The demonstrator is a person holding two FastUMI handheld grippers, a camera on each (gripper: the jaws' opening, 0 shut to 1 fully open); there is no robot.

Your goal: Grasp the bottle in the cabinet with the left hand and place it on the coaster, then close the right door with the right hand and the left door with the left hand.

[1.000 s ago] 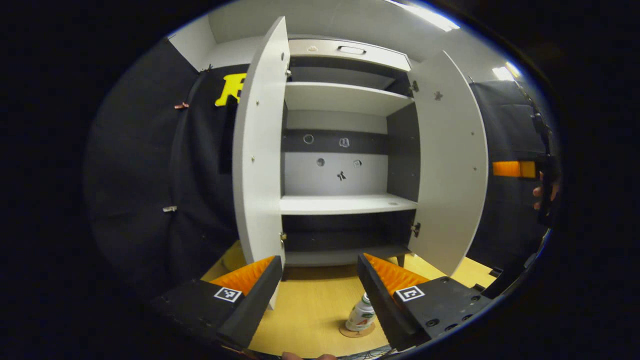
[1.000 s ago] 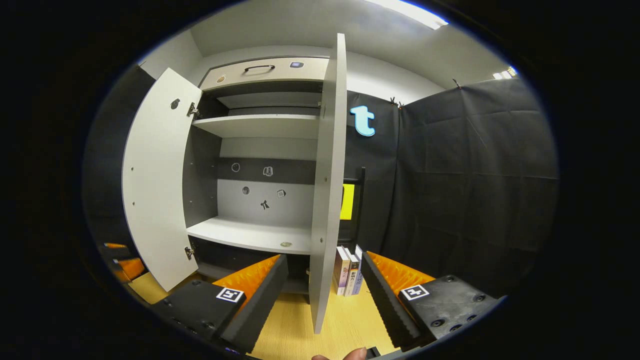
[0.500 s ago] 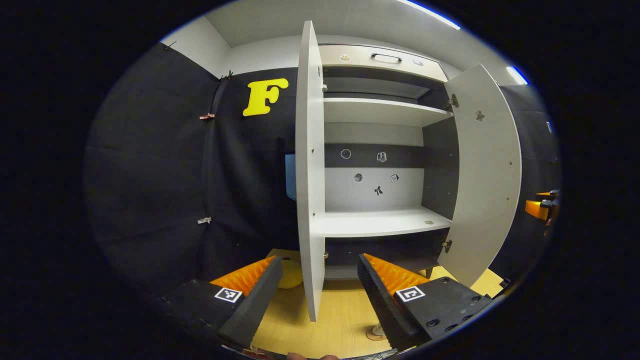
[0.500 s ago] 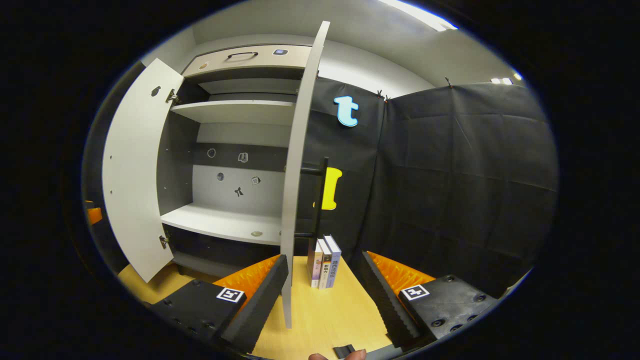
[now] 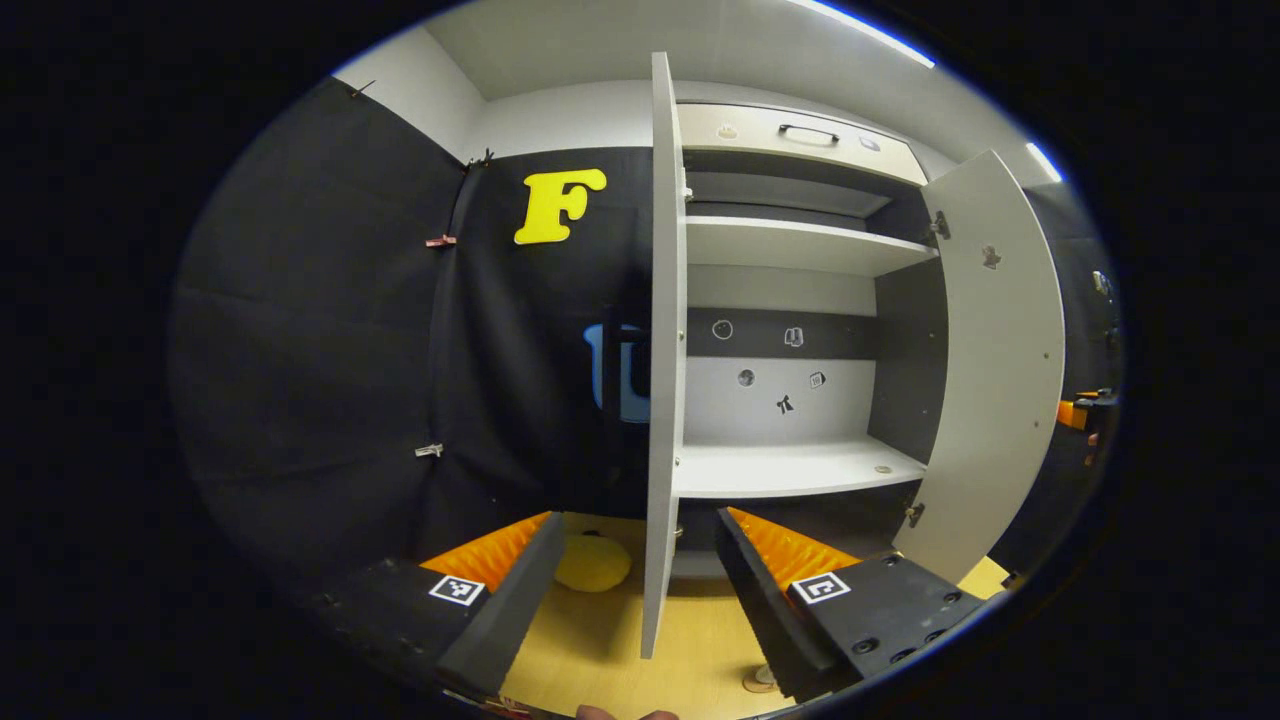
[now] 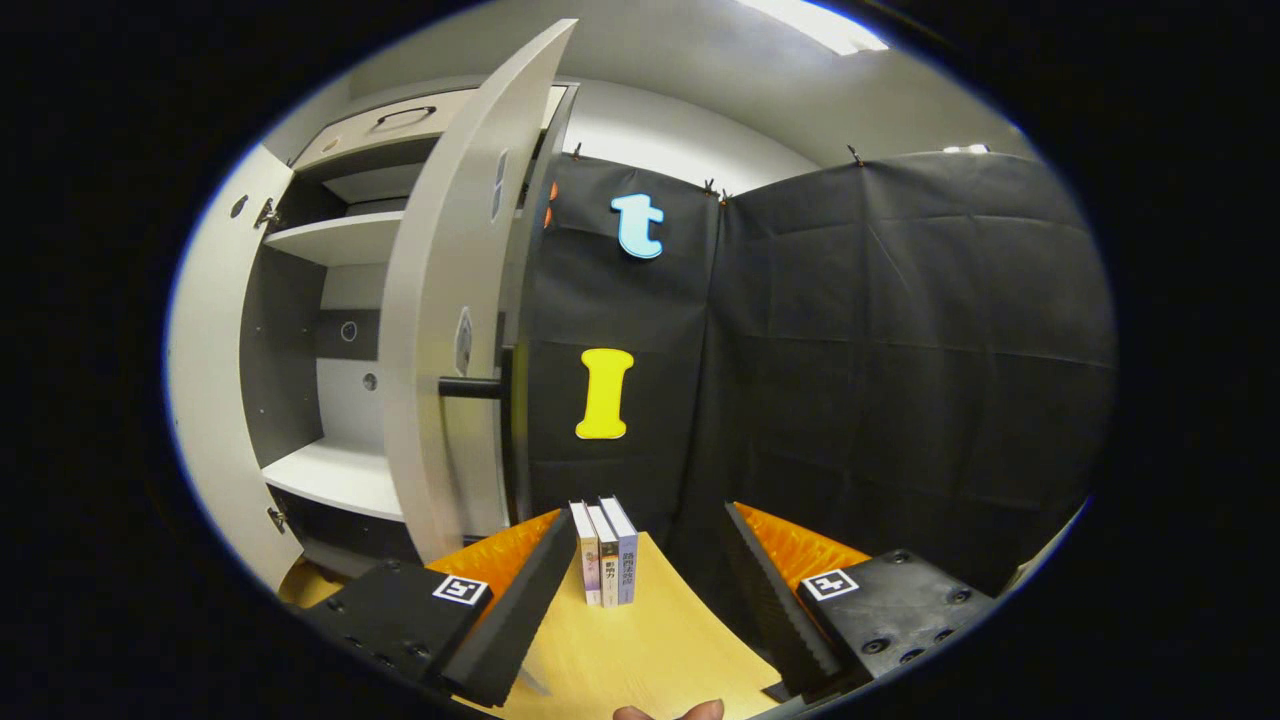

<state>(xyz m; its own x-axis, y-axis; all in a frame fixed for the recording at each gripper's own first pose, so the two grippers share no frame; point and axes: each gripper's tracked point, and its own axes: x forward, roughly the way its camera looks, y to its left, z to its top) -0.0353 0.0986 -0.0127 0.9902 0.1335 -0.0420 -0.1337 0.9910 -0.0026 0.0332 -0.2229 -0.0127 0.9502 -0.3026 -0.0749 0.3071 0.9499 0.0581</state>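
Observation:
In the left gripper view my left gripper (image 5: 635, 600) is open and holds nothing. The white left door (image 5: 662, 350) stands edge-on straight ahead of the gap between its fingers. Beyond it the cabinet (image 5: 790, 465) is open with bare shelves, and the right door (image 5: 1000, 370) is swung wide. A sliver of the coaster (image 5: 757, 684) peeks out beside my right-hand finger, which hides the bottle. In the right gripper view my right gripper (image 6: 640, 600) is open and empty, just right of the right door (image 6: 440, 330), facing its outer side with the black handle (image 6: 472, 387).
A yellow round object (image 5: 592, 562) lies on the wooden table (image 5: 590, 640) left of the left door. Three books (image 6: 605, 550) stand upright on the table (image 6: 640, 650) by the cloth wall, ahead of my right gripper. The other gripper's orange part (image 5: 1075, 412) shows past the right door.
My left gripper has swung left, bringing the left door edge-on between its fingers. My right gripper has swung right around the right door to its outer, handle side. Both doors stay open.

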